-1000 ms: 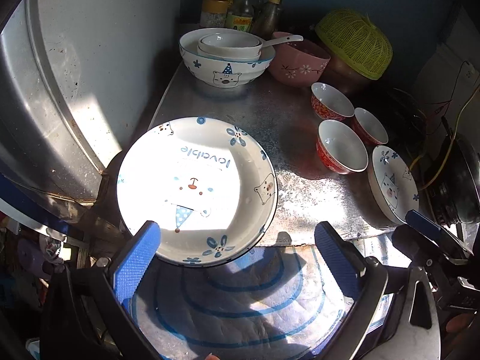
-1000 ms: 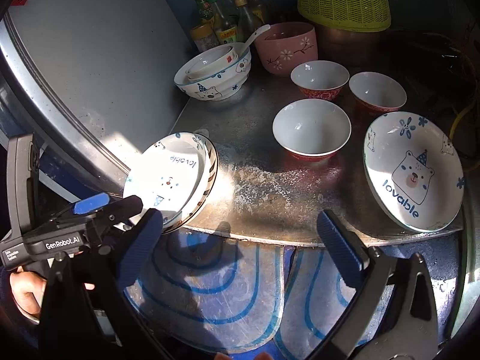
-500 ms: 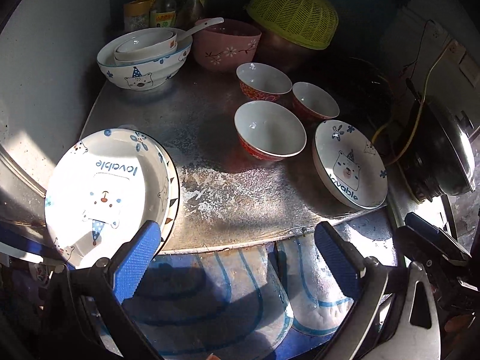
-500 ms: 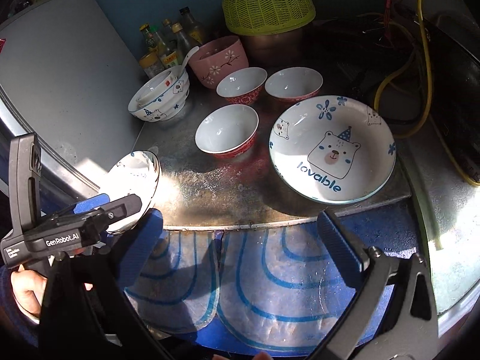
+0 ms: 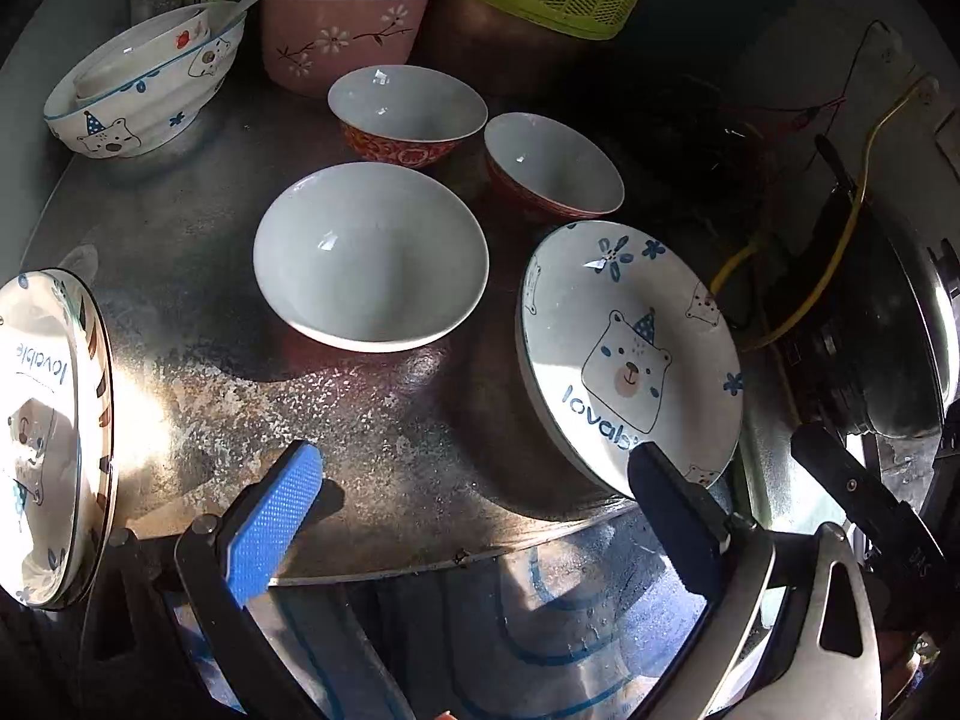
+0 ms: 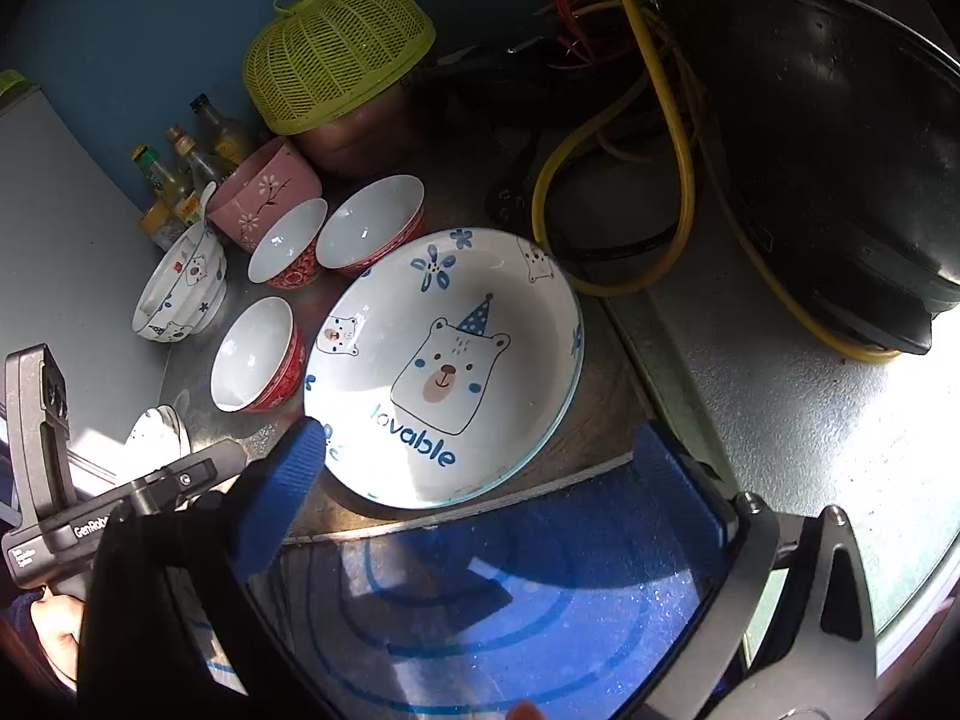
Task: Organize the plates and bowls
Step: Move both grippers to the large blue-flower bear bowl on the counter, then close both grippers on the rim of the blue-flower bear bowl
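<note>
A white bear plate marked "lovable" (image 6: 444, 372) lies at the counter's front right edge; it also shows in the left wrist view (image 5: 630, 354). My right gripper (image 6: 480, 480) is open and empty, its jaws just in front of that plate. My left gripper (image 5: 474, 498) is open and empty over the counter's front edge. A stack of bear plates (image 5: 48, 432) sits at the front left. Three red-sided bowls (image 5: 369, 252) (image 5: 408, 111) (image 5: 549, 165) stand in the middle. A bear bowl (image 5: 144, 90) holds a smaller bowl and a spoon.
A pink flowered bowl (image 5: 345, 30), bottles (image 6: 180, 180) and a green mesh food cover (image 6: 336, 48) stand at the back. A yellow cable (image 6: 672, 180) and a black wok (image 6: 828, 138) lie to the right. A blue-striped mat (image 6: 480, 600) is on the floor below.
Both grippers have swung right along the counter. The stacked plates slid to the left edge of the left view. The single bear plate now sits centred before the right gripper.
</note>
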